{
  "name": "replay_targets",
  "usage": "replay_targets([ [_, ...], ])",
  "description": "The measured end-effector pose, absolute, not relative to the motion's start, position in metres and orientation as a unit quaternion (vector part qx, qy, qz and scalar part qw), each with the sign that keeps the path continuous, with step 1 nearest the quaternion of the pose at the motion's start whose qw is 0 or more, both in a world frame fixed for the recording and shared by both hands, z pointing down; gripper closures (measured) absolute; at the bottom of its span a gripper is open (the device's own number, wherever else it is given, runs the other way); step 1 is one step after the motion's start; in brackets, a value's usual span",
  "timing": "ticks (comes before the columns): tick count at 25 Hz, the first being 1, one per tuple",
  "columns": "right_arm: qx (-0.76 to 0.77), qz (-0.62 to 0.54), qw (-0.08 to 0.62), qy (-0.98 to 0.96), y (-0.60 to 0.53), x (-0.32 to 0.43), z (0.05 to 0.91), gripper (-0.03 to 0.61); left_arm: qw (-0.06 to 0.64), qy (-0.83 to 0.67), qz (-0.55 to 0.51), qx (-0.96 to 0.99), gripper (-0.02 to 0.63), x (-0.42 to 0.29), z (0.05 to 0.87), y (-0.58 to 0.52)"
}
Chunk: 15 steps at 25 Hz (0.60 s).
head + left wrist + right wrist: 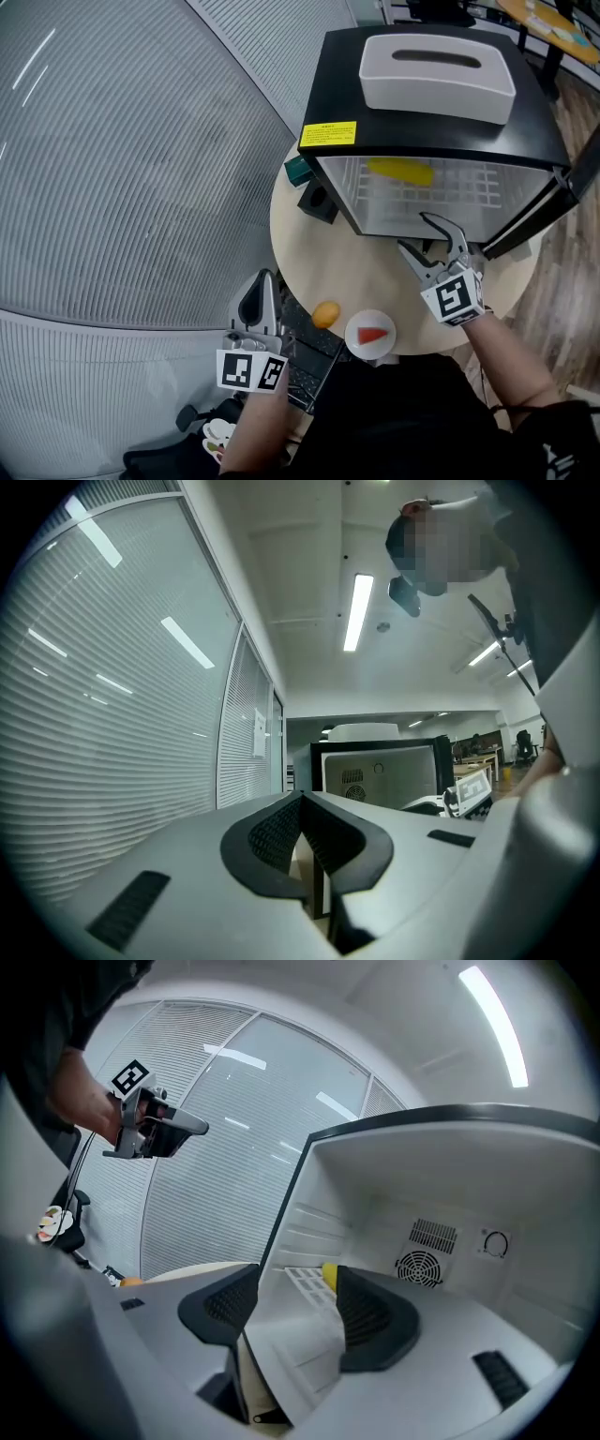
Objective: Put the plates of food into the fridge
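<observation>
Plate [370, 335] and orange fruit [325, 314] on round table [367, 279] — slatted glass wall [122, 169] beside.

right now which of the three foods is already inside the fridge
The yellow food on the fridge's wire shelf. The orange fruit and the red slice on its white plate sit outside on the table.

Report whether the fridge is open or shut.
Open. The fridge has its door swung out to the right, and the head view looks straight in at the wire shelf and a yellow item inside.
</observation>
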State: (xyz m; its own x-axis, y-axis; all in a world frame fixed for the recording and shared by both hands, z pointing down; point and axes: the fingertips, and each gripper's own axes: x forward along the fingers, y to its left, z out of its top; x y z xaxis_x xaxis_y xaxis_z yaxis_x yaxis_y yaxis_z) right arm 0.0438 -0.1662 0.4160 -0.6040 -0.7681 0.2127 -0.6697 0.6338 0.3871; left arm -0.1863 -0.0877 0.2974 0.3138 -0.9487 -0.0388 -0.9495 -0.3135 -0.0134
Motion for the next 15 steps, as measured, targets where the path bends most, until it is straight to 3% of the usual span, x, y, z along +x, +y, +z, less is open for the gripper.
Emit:
replay_targets([
  [15,0.463,-0.057,0.180,-0.866,-0.084,-0.006,0.439,0.305,-0.001,0.515,-0.008,-0.857,0.607,-0.232,0.312,-0.057],
])
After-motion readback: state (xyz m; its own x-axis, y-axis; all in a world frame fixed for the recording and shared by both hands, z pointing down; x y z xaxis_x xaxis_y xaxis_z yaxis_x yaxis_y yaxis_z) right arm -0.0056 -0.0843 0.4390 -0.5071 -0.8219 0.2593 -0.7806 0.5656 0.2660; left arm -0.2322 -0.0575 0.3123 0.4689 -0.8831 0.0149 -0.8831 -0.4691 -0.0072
